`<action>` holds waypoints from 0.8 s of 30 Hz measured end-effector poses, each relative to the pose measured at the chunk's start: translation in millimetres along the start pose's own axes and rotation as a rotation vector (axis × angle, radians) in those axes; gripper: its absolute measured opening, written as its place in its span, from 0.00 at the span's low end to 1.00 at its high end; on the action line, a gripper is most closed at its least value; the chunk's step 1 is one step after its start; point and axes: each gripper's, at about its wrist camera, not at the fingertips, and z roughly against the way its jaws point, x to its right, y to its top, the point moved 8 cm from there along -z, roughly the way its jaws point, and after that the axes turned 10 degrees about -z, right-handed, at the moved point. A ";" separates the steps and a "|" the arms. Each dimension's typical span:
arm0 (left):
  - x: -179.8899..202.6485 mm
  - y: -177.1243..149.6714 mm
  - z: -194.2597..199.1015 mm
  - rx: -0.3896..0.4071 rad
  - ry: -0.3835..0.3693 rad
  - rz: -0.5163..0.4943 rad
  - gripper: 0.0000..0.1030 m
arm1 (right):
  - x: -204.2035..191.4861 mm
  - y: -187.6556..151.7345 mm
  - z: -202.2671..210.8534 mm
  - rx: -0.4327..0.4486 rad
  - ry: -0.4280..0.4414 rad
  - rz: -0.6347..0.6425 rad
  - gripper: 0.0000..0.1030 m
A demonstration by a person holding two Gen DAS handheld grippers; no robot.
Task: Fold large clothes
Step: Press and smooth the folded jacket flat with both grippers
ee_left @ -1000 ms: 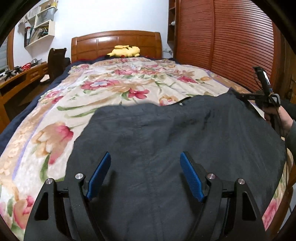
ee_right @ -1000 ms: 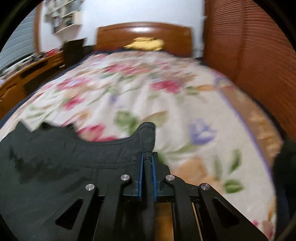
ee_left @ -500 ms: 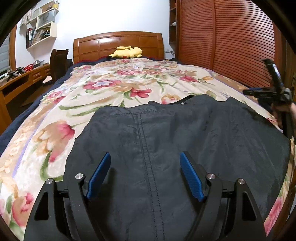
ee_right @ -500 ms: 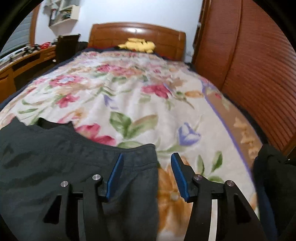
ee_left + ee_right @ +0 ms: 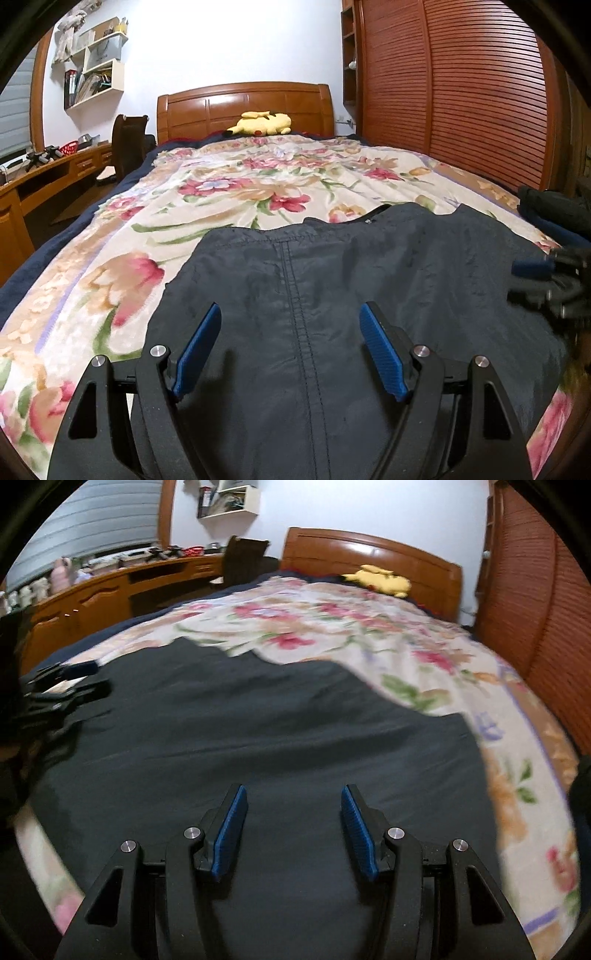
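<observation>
A large dark garment (image 5: 332, 280) lies spread flat on the flowered bedspread (image 5: 236, 192), with a stitched seam down its middle. My left gripper (image 5: 290, 347) is open and empty, hovering over its near part. My right gripper (image 5: 291, 830) is open and empty over the garment (image 5: 258, 731) as well. The right gripper also shows blurred at the right edge of the left wrist view (image 5: 546, 280). The left gripper shows at the left edge of the right wrist view (image 5: 62, 686).
A yellow plush toy (image 5: 260, 123) lies by the wooden headboard (image 5: 245, 105). A slatted wooden wardrobe (image 5: 461, 92) runs along the right of the bed. A desk (image 5: 55, 177) and chair (image 5: 127, 144) stand to the left. Another dark cloth pile (image 5: 554, 210) sits at the bed's right edge.
My right gripper let go of the garment's corner, opened, and swung back over the garment's near part. The garment settled flat. The left gripper stayed open in place.
</observation>
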 end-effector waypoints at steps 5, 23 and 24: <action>-4.8 -6.8 10.9 -0.010 -0.049 0.060 0.76 | -19.6 -16.2 7.2 0.036 0.011 -0.018 0.54; 6.0 -54.9 61.8 -0.044 0.001 0.065 0.76 | -53.5 -29.0 27.8 0.091 0.048 -0.018 0.54; 5.0 -56.7 63.4 -0.044 0.006 0.068 0.76 | -52.7 -32.1 26.0 0.081 0.051 -0.021 0.54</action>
